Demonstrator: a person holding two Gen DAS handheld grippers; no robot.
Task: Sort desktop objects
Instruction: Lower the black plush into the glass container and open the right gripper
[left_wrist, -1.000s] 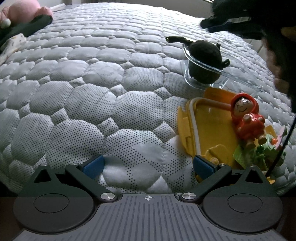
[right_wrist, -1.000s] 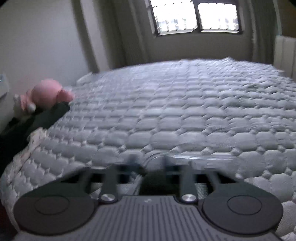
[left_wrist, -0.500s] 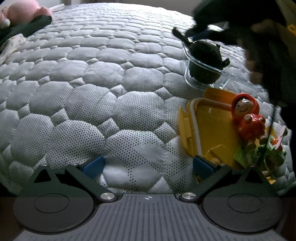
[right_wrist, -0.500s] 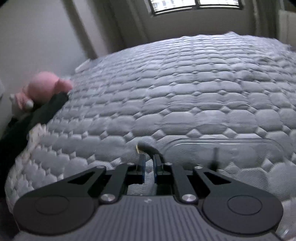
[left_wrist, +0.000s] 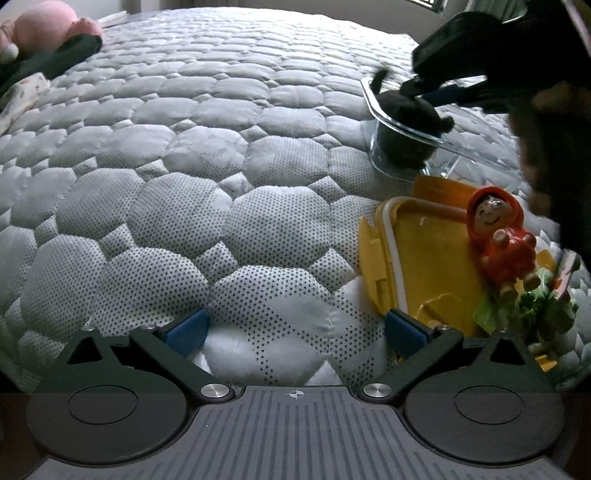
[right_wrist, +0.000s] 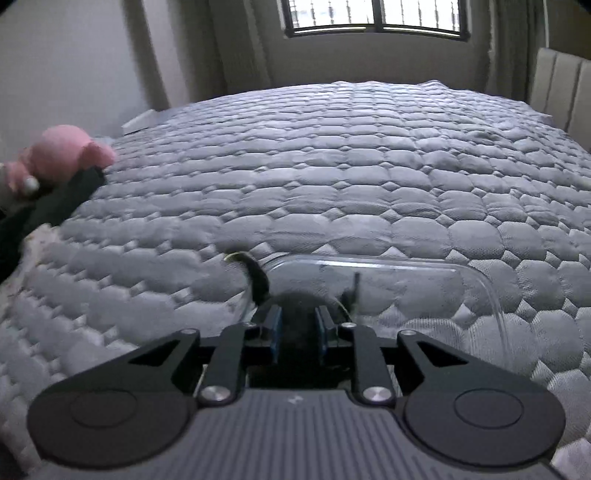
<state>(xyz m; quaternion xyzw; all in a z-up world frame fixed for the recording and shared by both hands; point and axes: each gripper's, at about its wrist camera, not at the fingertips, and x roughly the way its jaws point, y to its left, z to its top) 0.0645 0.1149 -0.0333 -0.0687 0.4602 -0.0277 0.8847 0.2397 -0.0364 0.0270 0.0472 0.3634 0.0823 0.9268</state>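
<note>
A dark round plush toy sits in a clear glass dish on the quilted bed. In the right wrist view my right gripper is over the dish, its blue pads a narrow gap apart around the dark toy; whether they press it is unclear. A red-hooded wooden doll lies on a yellow tray with green toy pieces. My left gripper is open and empty, low over the quilt, its right pad at the tray's near corner.
A pink plush and a dark cloth lie at the bed's far left edge; the plush also shows in the right wrist view. The quilted mattress spreads wide. A window and headboard stand behind.
My right gripper has come down onto the dish and its jaws have parted slightly around the dark toy. The left gripper has not moved.
</note>
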